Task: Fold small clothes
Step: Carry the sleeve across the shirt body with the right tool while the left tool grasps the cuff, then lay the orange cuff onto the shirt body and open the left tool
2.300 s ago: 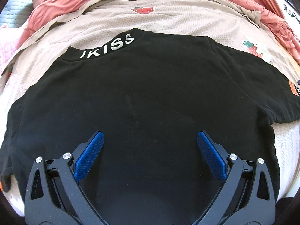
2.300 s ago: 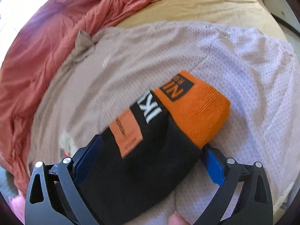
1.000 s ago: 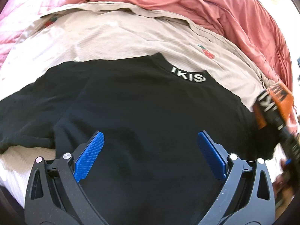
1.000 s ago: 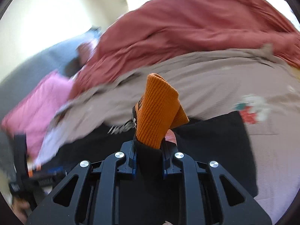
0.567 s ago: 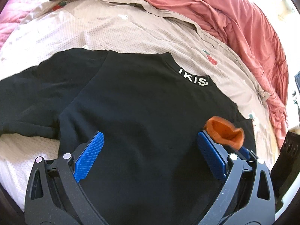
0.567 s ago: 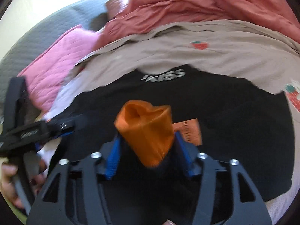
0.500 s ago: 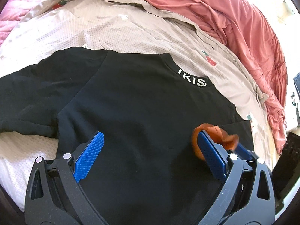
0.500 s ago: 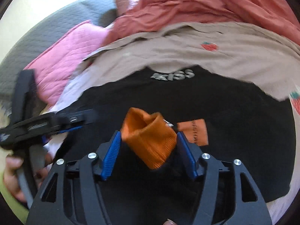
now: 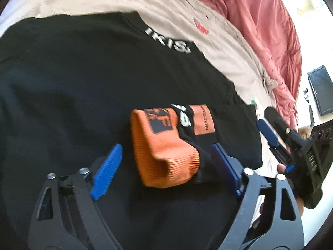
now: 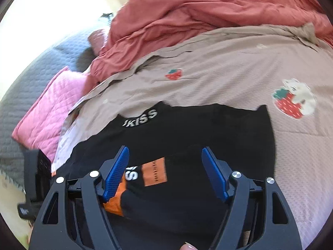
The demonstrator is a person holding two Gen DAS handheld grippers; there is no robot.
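Black shirt (image 9: pixel 87 87) lay flat on the beige bedsheet (image 10: pixel 229 66), collar lettering at the far edge; its orange-cuffed sleeve (image 9: pixel 164 150) was folded inward across the body, long axis crosswise, cuff toward the left side. Left gripper (image 9: pixel 164 173) was closing — cuff between the fingers, pads not pressing. Right gripper (image 10: pixel 166 175) was opening — fingers spread, clear of the sleeve.

Left gripper (image 9: pixel 166 177): black skeletal frame, triangular cut-outs, silver screws, blue ribbed finger pads (image 9: pixel 107 171). Right gripper (image 10: pixel 166 175): same black frame, silver screws, blue textured pads (image 10: pixel 116 174). Fingertip with pale nail (image 10: pixel 188 246) at bottom edge.
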